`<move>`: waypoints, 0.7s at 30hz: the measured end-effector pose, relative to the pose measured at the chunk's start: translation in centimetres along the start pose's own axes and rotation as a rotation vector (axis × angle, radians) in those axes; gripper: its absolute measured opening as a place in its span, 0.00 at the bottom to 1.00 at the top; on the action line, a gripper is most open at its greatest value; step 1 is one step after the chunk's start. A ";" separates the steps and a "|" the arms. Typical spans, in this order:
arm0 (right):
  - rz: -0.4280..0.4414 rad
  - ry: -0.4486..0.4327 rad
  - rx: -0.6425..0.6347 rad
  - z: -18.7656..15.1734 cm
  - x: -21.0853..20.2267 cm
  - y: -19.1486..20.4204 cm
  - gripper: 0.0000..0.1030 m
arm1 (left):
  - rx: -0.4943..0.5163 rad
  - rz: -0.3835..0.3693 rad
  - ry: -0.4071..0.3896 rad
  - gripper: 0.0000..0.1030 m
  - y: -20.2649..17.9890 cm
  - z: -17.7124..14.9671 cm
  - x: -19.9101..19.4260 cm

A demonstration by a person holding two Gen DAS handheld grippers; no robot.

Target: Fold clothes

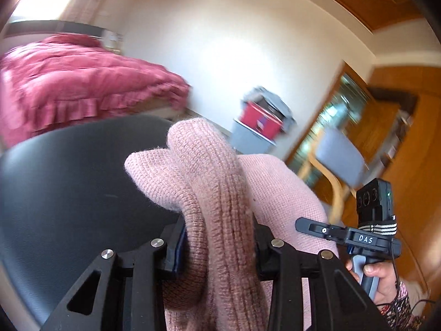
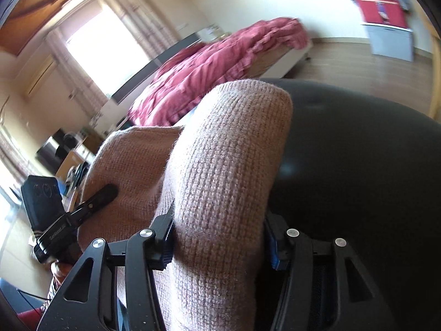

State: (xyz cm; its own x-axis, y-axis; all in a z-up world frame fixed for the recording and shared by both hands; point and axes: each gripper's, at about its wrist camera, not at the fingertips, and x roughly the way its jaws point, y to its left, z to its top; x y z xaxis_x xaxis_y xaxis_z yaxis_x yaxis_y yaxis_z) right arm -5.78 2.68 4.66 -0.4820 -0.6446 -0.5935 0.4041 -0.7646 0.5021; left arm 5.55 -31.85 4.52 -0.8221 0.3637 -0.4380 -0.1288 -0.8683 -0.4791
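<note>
Sweater [image 1: 220, 193] – pink knit – is bunched up right in both grippers, above a black chair seat [image 1: 69, 193]. Left gripper [image 1: 217, 251] has a thick fold of the ribbed part squeezed between its two pads, and the knit bulges up and forward past the fingertips, so that one is clamped on the fabric. More of the sweater spreads off to the right of it, towards the other tool.

Right gripper [image 2: 217, 242] is the same deal: a fat roll of knit [image 2: 226, 179] fills the gap between its pads and rises in front of the lens, with the rest draping off to the left. It's gripping the cloth too. From the left wrist view you can see the right gripper [image 1: 311, 227] from the side, held by a hand [image 1: 383, 278] in a patterned sleeve, its finger lying against the pink knit.

Behind everything there's a bed with a red ruffled cover [image 1: 82, 82], a grey bin with a red box [image 1: 261, 118] on it by the white wall, and a wooden chair [image 1: 336, 160] with a grey seat – all a bit blurry.
</note>
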 end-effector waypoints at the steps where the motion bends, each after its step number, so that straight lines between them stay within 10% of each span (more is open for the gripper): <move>1: 0.011 0.017 -0.020 0.6 1.4 0.8 0.52 | -0.023 0.027 -0.021 0.35 1.5 0.1 -0.6; 11: 0.069 0.136 -0.266 7.6 16.0 7.9 0.52 | -0.366 0.214 -0.171 0.35 16.5 1.9 -2.8; 21: 0.078 0.159 -0.414 10.4 22.9 9.9 0.55 | -0.464 0.274 -0.189 0.38 21.4 1.8 -0.9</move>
State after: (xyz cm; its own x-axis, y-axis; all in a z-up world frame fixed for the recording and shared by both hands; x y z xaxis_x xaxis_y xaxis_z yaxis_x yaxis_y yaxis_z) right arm -20.91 -19.68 2.57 -0.3258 -0.6678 -0.6692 0.7268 -0.6296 0.2745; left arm 2.50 -51.35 -3.94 -0.8817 0.0425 -0.4700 0.3250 -0.6675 -0.6700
